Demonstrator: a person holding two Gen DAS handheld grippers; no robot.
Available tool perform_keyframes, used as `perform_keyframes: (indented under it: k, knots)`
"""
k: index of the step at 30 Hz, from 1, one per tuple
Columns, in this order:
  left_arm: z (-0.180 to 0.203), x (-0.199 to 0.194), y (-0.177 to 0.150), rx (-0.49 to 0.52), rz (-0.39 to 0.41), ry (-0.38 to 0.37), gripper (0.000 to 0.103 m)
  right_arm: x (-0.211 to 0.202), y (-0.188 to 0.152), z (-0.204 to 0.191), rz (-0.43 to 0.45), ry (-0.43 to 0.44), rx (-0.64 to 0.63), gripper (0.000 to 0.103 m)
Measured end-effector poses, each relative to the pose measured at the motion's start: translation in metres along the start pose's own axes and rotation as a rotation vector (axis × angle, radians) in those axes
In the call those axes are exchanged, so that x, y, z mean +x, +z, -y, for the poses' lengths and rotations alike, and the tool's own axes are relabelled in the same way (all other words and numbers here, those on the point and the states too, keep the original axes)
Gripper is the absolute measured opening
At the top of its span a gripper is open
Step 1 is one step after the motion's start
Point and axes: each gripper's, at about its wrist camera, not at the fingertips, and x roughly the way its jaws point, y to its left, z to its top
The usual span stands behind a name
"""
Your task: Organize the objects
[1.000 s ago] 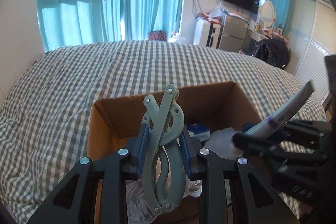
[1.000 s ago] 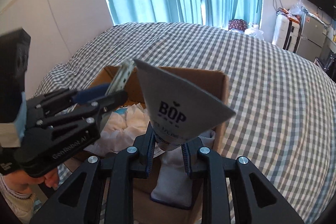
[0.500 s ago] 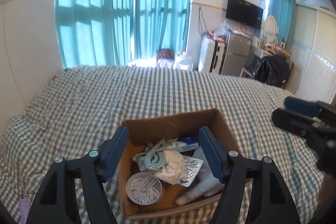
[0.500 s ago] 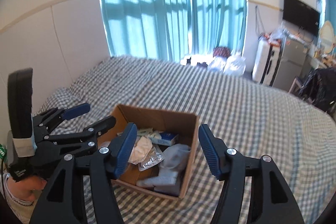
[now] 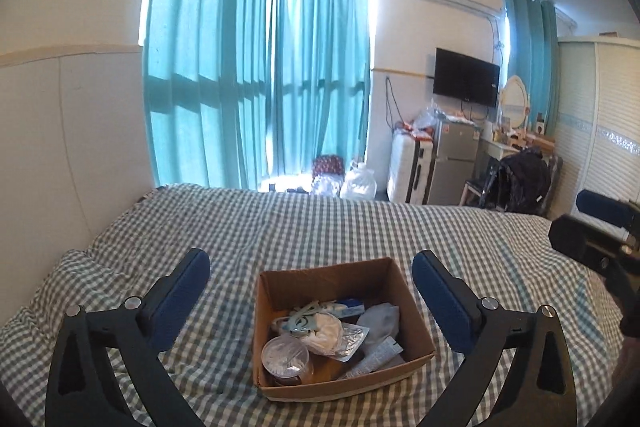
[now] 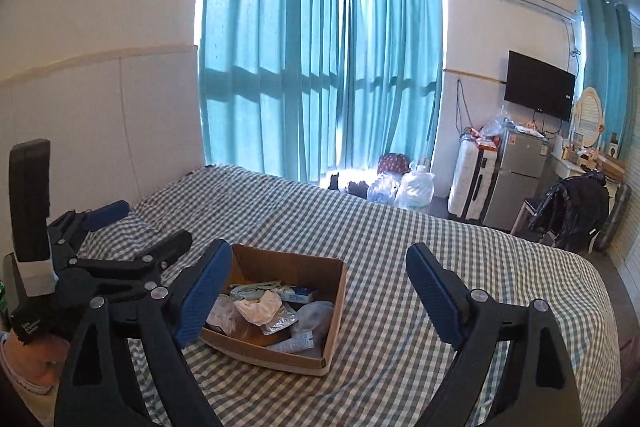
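1. Both grippers stand spread wide and hold nothing: the left gripper (image 5: 311, 291) and the right gripper (image 6: 319, 281) hang above the cardboard box (image 5: 416, 323).
2. That box sits on the checked bedspread (image 5: 280, 227), packed with a round clear tub (image 5: 285, 354), a pale green clip (image 5: 301, 319), a foil packet (image 5: 352, 337) and a soft grey cloth (image 5: 380, 319).
3. Everything looks light. The tub seems slippery, so its rim would be the place to grip; the cloth squashes anywhere; the box walls are stiff, and an upper edge looks the best hold.
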Motion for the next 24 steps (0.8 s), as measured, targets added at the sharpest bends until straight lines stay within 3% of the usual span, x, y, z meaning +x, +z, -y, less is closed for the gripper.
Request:
perform_keyframes:
  k: [6, 10, 15, 21, 24]
  knots:
    - [-0.003, -0.021, -0.013, -0.013, 0.058, 0.05, 0.103, -0.015, -0.026, -0.004, 0.056, -0.028, 0.004, 0.099]
    - [-0.005, -0.027, -0.032, -0.019, 0.086, 0.093, 0.103, -0.012, -0.056, 0.007, 0.072, -0.041, 0.073, 0.103]
    - [-0.004, -0.027, -0.063, 0.008, 0.111, 0.172, 0.103, 0.001, -0.091, 0.026, 0.047, -0.096, 0.125, 0.103]
    - [0.0, -0.009, -0.082, 0.008, 0.045, 0.109, 0.103, 0.02, -0.111, 0.031, 0.032, -0.115, 0.125, 0.103]
    - [0.007, -0.002, -0.081, 0.007, 0.008, 0.112, 0.103, 0.031, -0.113, 0.036, -0.004, -0.095, 0.141, 0.103]
